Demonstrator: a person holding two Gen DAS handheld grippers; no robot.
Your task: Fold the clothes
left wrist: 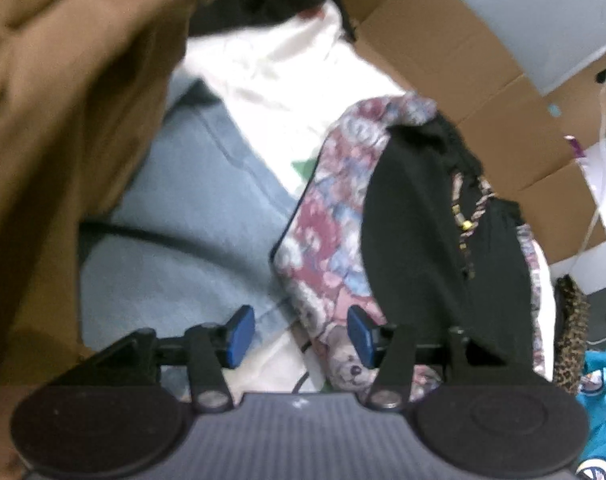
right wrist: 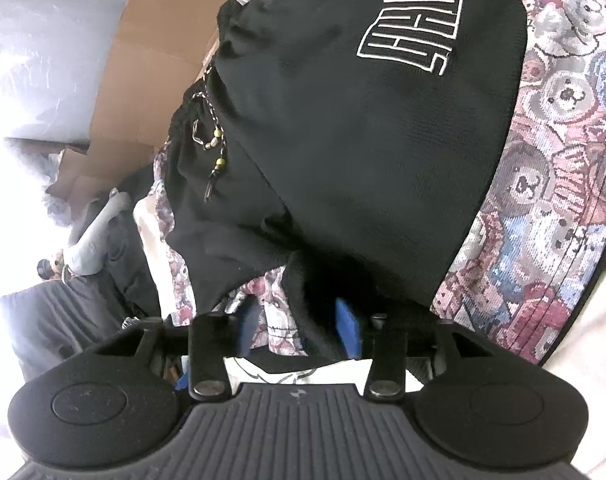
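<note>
Left gripper point(left wrist: 301, 336): we read the jaws as apart, nothing between the blue pads point(left wrist: 241, 334); only cloth lies under them.
Right gripper point(right wrist: 299, 326): jaws part-open, black cloth bunched between them. We cannot tell whether the pads press on it.
Black garment point(right wrist: 343, 140): we see it start at the right gripper's tips and run straight ahead, drawcord point(right wrist: 215, 148) ahead-left, white logo point(right wrist: 413, 26) far ahead-right. From the left gripper it lies ahead-right, just beyond the right pad.
Long axis: runs away from both grippers, near hem to far waistband, as we judge it.
Bear-print cloth point(left wrist: 323, 216): under the black garment; its near corner sits just ahead of the left gripper.
Nearer hand: right, already at the black hem. We judge the left must shift rightward to meet the same edge.
Blue cloth point(left wrist: 191, 216): ahead-left of the left gripper.
Brown cloth point(left wrist: 63, 100): far left, hanging.
Cardboard point(left wrist: 483, 92): farthest, ahead-right.
</note>
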